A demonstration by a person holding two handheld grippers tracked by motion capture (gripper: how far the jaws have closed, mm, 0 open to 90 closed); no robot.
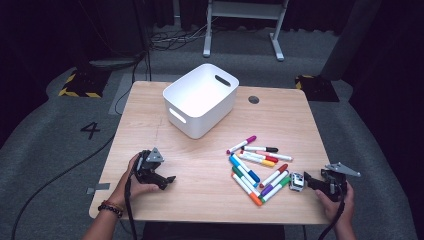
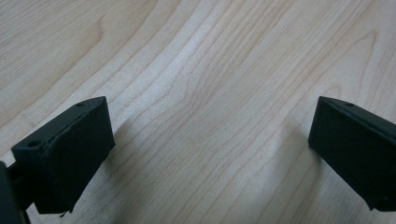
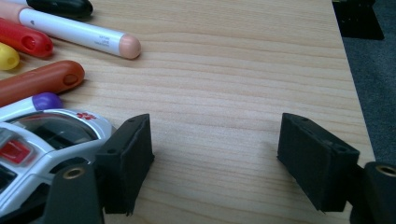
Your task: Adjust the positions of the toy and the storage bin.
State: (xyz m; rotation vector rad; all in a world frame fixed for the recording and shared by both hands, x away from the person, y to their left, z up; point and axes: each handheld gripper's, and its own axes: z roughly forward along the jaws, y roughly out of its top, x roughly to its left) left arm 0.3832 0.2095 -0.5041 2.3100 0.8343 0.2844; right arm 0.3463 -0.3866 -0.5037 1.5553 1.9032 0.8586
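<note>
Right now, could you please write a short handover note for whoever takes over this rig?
Left tool: open, empty, low over bare table.
Right tool: open, empty, its left jaw beside a small toy car.
Markers: all loose in a pile on the table, right of centre.
White bin: behind the pile, no marker seen inside.
Done: nothing visible. Left: probably moving the markers into the bin.

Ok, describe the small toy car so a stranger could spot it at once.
Start at the white bin on the wooden table, then drop to the marker pile near the right gripper. The toy car sits beside the pile's right end, next to the purple-capped marker: short, white and boxy among long pens.
</note>
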